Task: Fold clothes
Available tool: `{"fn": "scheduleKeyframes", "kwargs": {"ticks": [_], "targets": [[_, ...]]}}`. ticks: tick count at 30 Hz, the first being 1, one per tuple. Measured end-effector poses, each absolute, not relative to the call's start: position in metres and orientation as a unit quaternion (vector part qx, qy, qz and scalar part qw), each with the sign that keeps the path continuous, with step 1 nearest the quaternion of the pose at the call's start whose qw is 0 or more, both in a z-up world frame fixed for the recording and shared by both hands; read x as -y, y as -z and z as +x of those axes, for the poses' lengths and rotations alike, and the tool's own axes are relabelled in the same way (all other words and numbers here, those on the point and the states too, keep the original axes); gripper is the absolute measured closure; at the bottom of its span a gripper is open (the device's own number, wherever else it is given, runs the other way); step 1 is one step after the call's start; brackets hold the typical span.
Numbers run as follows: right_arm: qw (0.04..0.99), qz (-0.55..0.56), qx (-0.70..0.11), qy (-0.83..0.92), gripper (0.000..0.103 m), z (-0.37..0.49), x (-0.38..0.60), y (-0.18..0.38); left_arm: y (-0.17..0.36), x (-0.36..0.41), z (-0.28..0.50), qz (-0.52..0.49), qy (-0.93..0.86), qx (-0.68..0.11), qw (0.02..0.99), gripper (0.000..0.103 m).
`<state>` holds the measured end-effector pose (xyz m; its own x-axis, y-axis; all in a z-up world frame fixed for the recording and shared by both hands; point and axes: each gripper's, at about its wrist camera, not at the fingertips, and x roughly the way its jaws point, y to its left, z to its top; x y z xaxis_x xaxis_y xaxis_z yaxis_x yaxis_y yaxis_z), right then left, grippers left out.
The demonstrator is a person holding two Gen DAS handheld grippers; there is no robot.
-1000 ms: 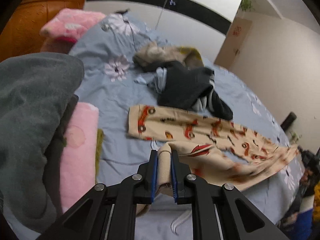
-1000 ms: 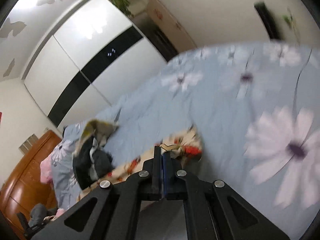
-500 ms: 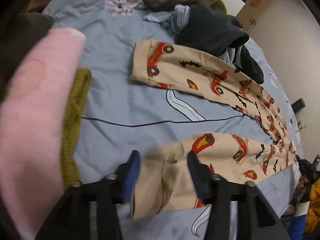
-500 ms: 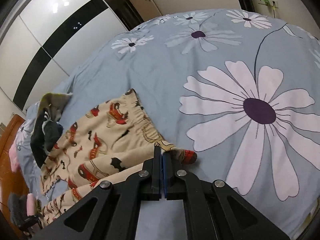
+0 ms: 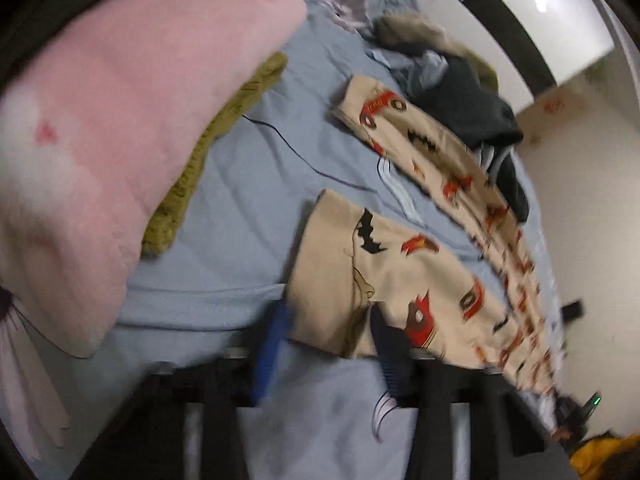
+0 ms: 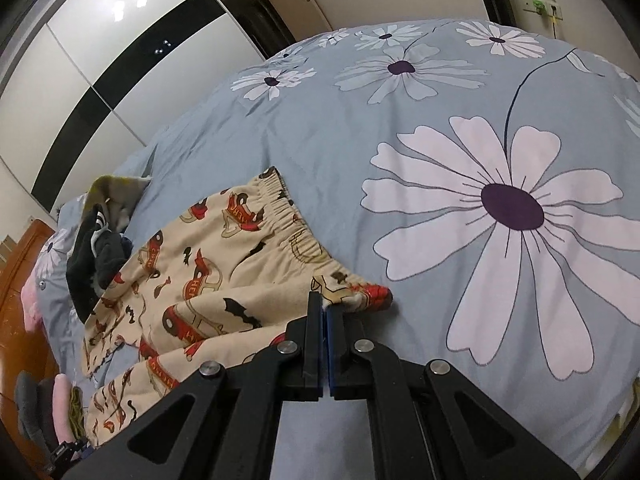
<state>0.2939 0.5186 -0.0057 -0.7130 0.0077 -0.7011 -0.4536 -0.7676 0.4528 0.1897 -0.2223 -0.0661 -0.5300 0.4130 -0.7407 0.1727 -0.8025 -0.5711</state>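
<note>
Beige pyjama trousers (image 5: 400,264) printed with red cars and black bats lie spread on the blue flowered bedspread (image 6: 400,128). In the left wrist view both legs run side by side, cuffs toward me. My left gripper (image 5: 332,344) is open, its fingers either side of the near leg's cuff, which lies flat on the bed. The view is blurred. In the right wrist view my right gripper (image 6: 325,308) is shut on the corner of the trousers' elastic waistband (image 6: 348,288), low over the bed.
A folded stack with a pink garment (image 5: 120,120) and an olive knit (image 5: 208,148) lies left of the left gripper. A pile of dark and grey clothes (image 5: 460,92) sits beyond the trousers, also in the right wrist view (image 6: 96,252). A wardrobe (image 6: 120,40) stands behind.
My left gripper has opened and let the leg cuff drop flat onto the bed. My right gripper has lowered the waistband corner to the bedspread, staying shut.
</note>
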Motion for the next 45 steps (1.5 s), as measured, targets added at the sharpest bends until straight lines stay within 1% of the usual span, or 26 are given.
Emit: {"fn": "scheduleKeyframes", "kwargs": {"ticks": [2,4,9,11,14,18,20,23,28,32,35,38,42,45], "targets": [[0.130,-0.353,-0.314,-0.872,0.101,0.297,-0.517,0.004,0.063,0.219,0.190,-0.474,-0.823,0.305,0.072,0.094],[0.126,-0.351,-0.313,-0.874,0.101,0.300,-0.514,0.001,0.048,0.217,0.194,-0.452,-0.836,0.303,0.068,0.094],[0.101,-0.313,-0.310,-0.892,0.102,0.316,-0.509,-0.031,-0.015,0.224,0.216,-0.384,-0.879,0.272,0.077,0.094],[0.091,-0.297,-0.303,-0.901,0.102,0.325,-0.508,-0.046,-0.029,0.225,0.227,-0.377,-0.889,0.250,0.075,0.094],[0.087,-0.292,-0.295,-0.906,0.102,0.337,-0.506,-0.048,-0.019,0.230,0.238,-0.398,-0.885,0.232,0.062,0.094],[0.090,-0.325,-0.325,-0.883,0.102,0.343,-0.511,-0.020,0.008,0.241,0.245,-0.427,-0.863,0.264,0.059,0.094],[0.078,-0.315,-0.345,-0.881,0.102,0.346,-0.512,-0.019,0.007,0.241,0.245,-0.426,-0.858,0.279,0.064,0.094],[0.066,-0.300,-0.343,-0.888,0.102,0.341,-0.510,-0.038,-0.010,0.233,0.234,-0.407,-0.870,0.272,0.061,0.094],[0.057,-0.288,-0.350,-0.889,0.102,0.309,-0.512,-0.065,-0.031,0.221,0.187,-0.389,-0.877,0.279,0.040,0.094],[0.065,-0.291,-0.359,-0.885,0.102,0.274,-0.516,-0.079,-0.032,0.219,0.123,-0.398,-0.871,0.287,0.023,0.094],[0.081,-0.303,-0.374,-0.873,0.102,0.236,-0.527,-0.076,-0.018,0.213,0.064,-0.429,-0.855,0.291,0.018,0.094],[0.096,-0.319,-0.387,-0.860,0.102,0.196,-0.538,-0.067,0.003,0.200,0.002,-0.471,-0.839,0.273,-0.002,0.094],[0.118,-0.344,-0.392,-0.845,0.102,0.148,-0.546,-0.046,0.038,0.187,-0.053,-0.517,-0.813,0.268,-0.020,0.094],[0.130,-0.355,-0.394,-0.838,0.102,0.120,-0.554,-0.028,0.051,0.181,-0.077,-0.529,-0.803,0.275,-0.016,0.094]]}}
